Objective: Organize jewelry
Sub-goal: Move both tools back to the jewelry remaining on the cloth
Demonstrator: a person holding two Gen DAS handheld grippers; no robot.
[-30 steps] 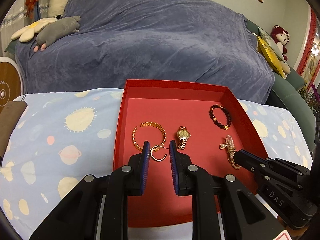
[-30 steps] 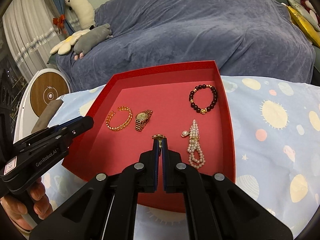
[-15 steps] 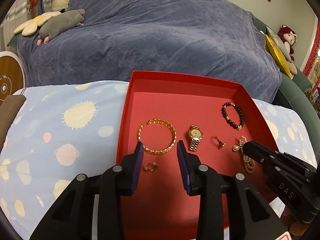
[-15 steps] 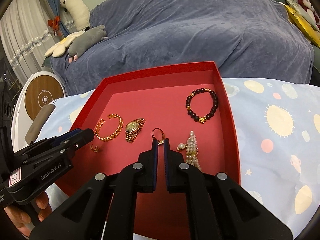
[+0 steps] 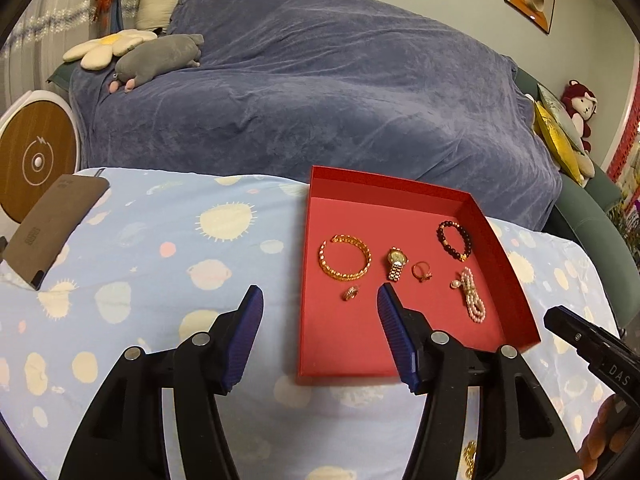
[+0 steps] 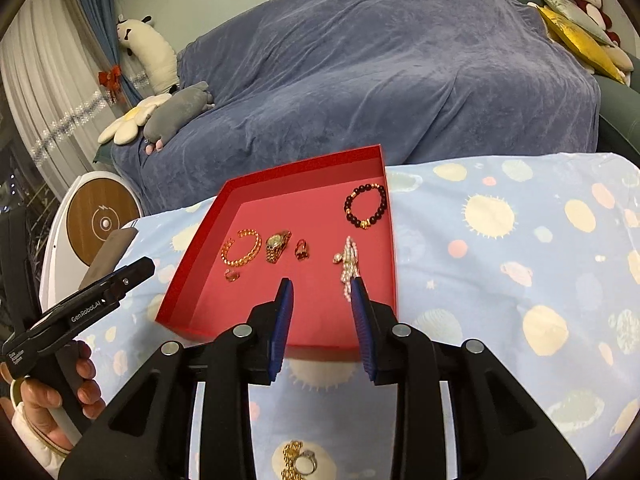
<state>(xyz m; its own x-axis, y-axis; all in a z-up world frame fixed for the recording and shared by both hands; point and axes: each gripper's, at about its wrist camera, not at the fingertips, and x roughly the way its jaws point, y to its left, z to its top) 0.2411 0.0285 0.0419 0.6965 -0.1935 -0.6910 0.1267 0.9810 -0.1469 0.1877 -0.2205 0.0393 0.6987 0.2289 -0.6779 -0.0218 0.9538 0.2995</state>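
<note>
Red tray (image 5: 516,312) sits on the sun-and-planet cloth (image 5: 160,264), centre-right in the left wrist view, centre-left in the right wrist view. Inside it: gold bangle (image 5: 345,257), gold watch (image 5: 397,264), ring (image 5: 421,271), small gold ring (image 5: 350,293), dark bead bracelet (image 5: 454,234), pearl strand (image 5: 471,294).

Hidden or unclear: the lower end of the pearl strand is covered by a blue pad in the right wrist view. More jewellery lies at the bottom edge there, a gold chain piece with a silver ring (image 6: 301,462), partly behind the gripper body and cut off by the frame. Watch dial unreadable.

Writing: "GenRobot.AI" on the left gripper's side in the right wrist view, "DAS" on the right gripper's body at lower right of the left wrist view. Brown flat item (image 5: 52,228) at left has a stamped mark, illegible.

Left gripper (image 5: 320,300): jaws have just been opening, now spread wide, nothing gripped (small gold ring lies in the tray beyond). Right gripper (image 6: 322,286): jaws have just been opening, released, nothing between the pads.
</note>
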